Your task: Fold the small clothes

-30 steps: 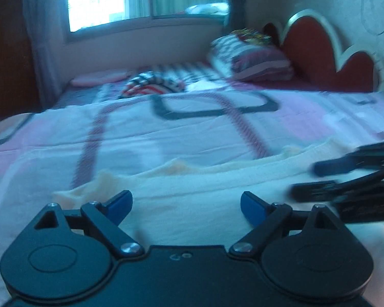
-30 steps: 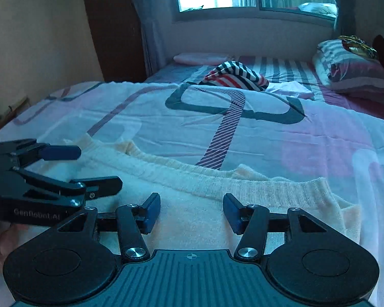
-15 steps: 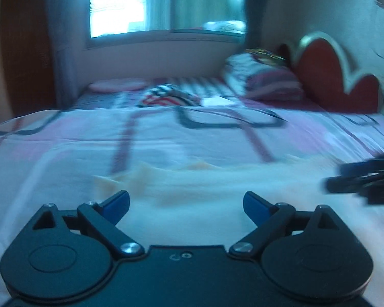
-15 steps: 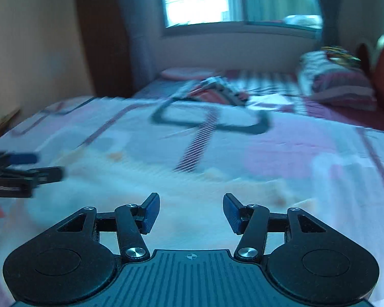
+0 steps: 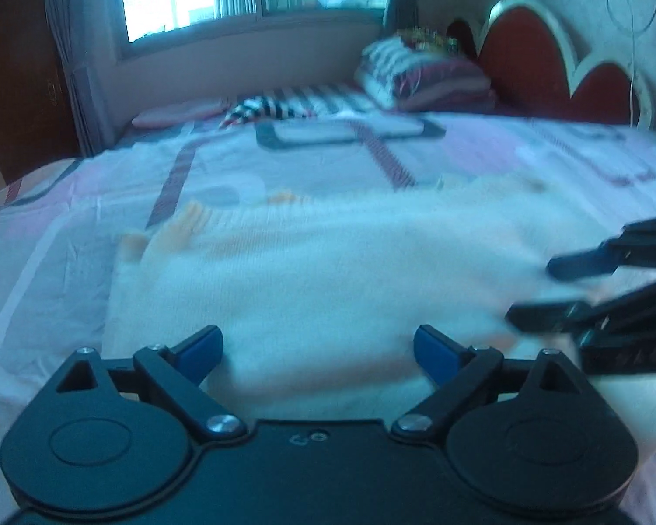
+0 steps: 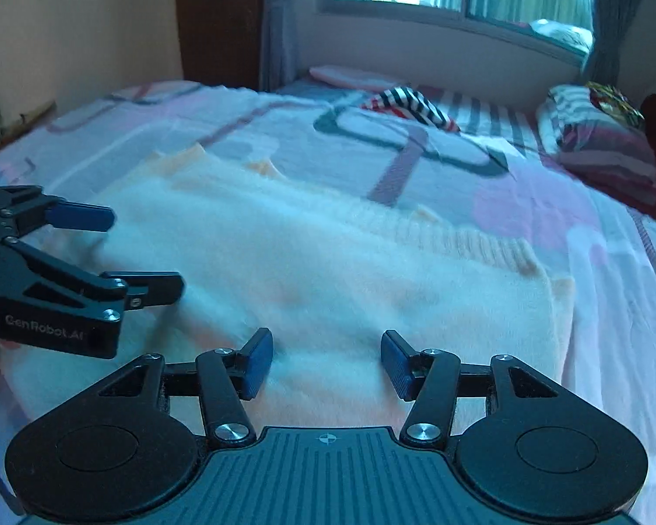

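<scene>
- Both claws have slid sideways across the bed since a second ago: the cream sweater filled the bottom of each view edge to edge back then, and now more of its body sits in front, with its left edge clear in the left wrist view and its right edge clear in the right wrist view.
- Cream sweater (image 6: 310, 262) lies flat on the pink patterned bedspread (image 6: 546, 201), long axis running left to right across both views, ribbed band along the far edge.
- Left claw (image 5: 318, 350) is released, jaws wide apart, nothing between the pads, just hanging over the near part of the knit.
- Right claw (image 6: 326, 361) is the same deal: released, blue pads apart, no fabric pinched.
- Key relation: the sweater is straight ahead of and below both claws, each one closer to its own side's edge. Left claw shows up in the right view over the left part of the garment.
- My guess is the next bit is each claw grabbing its own side for a fold. Frames are blurry, so can't say if anything touches the cloth.
- Striped garment (image 6: 409, 103) and pillow (image 6: 599, 144) sit well away at the far end.
</scene>
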Demonstrator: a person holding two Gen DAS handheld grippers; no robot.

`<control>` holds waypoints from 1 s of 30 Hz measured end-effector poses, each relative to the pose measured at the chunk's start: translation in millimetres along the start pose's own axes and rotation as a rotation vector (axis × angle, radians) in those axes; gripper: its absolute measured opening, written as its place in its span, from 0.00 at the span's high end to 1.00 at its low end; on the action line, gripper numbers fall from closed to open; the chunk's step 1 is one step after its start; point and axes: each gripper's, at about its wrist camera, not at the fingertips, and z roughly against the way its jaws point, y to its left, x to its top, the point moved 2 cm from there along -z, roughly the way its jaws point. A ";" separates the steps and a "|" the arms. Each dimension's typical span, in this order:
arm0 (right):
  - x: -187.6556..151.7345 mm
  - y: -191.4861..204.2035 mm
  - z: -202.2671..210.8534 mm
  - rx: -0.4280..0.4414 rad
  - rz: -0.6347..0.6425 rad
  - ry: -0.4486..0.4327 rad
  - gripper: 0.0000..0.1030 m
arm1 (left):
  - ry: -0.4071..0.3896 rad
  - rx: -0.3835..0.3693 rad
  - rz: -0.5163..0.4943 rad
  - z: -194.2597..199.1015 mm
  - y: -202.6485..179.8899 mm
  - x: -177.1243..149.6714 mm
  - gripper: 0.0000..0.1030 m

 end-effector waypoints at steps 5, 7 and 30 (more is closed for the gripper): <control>-16.2 -34.0 23.3 -0.135 -0.108 0.012 0.47 | 0.001 0.078 0.031 17.7 30.7 -20.8 0.09; -22.3 -39.3 33.1 -0.131 -0.136 -0.005 0.47 | 0.015 0.063 0.076 23.5 44.1 -29.6 0.09; -96.3 8.0 94.2 -0.147 -0.166 0.010 0.47 | 0.000 0.042 0.119 83.3 20.4 -83.8 0.11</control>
